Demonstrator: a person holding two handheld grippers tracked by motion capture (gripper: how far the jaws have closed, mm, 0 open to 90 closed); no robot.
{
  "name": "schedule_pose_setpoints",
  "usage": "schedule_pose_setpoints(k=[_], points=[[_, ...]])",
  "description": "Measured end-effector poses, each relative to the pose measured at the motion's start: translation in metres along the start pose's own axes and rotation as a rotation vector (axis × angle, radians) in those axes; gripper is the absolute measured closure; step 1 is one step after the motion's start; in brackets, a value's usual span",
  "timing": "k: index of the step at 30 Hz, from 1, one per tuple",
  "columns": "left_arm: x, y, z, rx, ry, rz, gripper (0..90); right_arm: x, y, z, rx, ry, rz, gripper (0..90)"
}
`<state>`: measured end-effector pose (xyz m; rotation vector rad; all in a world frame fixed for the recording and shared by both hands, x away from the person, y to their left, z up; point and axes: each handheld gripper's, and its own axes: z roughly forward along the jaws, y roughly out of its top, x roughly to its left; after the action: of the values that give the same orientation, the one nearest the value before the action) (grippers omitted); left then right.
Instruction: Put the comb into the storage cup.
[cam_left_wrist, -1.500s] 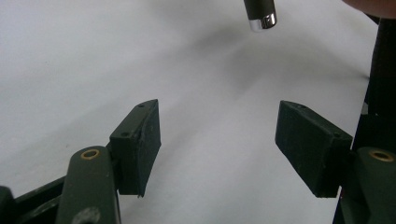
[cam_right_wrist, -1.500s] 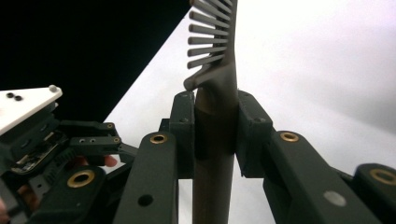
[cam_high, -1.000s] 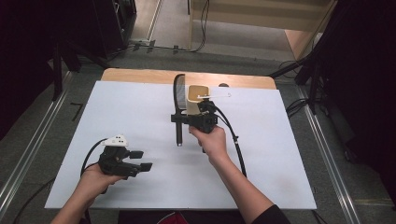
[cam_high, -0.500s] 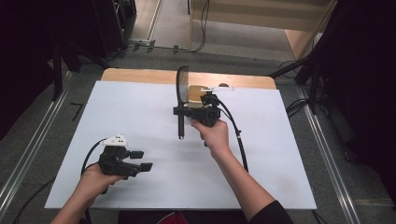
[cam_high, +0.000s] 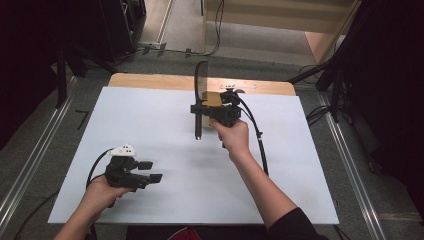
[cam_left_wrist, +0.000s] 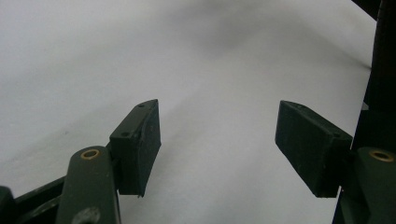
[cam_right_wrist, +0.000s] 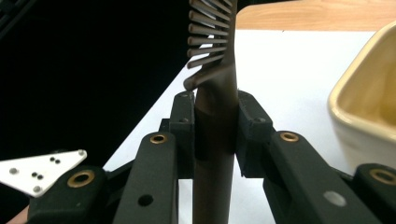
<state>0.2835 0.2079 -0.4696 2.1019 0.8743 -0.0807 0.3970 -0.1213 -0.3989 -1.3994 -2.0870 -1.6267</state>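
Left gripper (cam_high: 150, 171) sat at about 7 o'clock on the white table (cam_high: 150, 115), jaws apart with nothing between them, resting low near the front edge, probably parked to keep out of the way. Plenty of bare sheet around it toward 12 and 3 o'clock. Toward the centre, at about 12 o'clock, the right gripper (cam_high: 199, 108) was clamped on the handle of a dark comb (cam_high: 200, 85), held roughly upright with the teeth up and the handle end hanging above the sheet, likely so it could be carried clear of the surface. Just beside it at 1 o'clock stood a cream container (cam_right_wrist: 369, 107), close to the far wooden edge (cam_high: 145, 80); little room there, open space to 3 and 6 o'clock.
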Motion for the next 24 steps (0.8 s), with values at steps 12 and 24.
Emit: schedule_pose_setpoints(k=[12, 24], points=[[0.002, 0.000, 0.000, -0.006, -0.028, -0.013, 32.4, -0.011, 0.021, -0.006, -0.043, -0.058, -0.003, 69.9], [0.003, 0.000, -0.001, -0.004, -0.029, -0.016, 32.4, -0.024, 0.041, -0.010, -0.110, -0.116, -0.012, 69.9]])
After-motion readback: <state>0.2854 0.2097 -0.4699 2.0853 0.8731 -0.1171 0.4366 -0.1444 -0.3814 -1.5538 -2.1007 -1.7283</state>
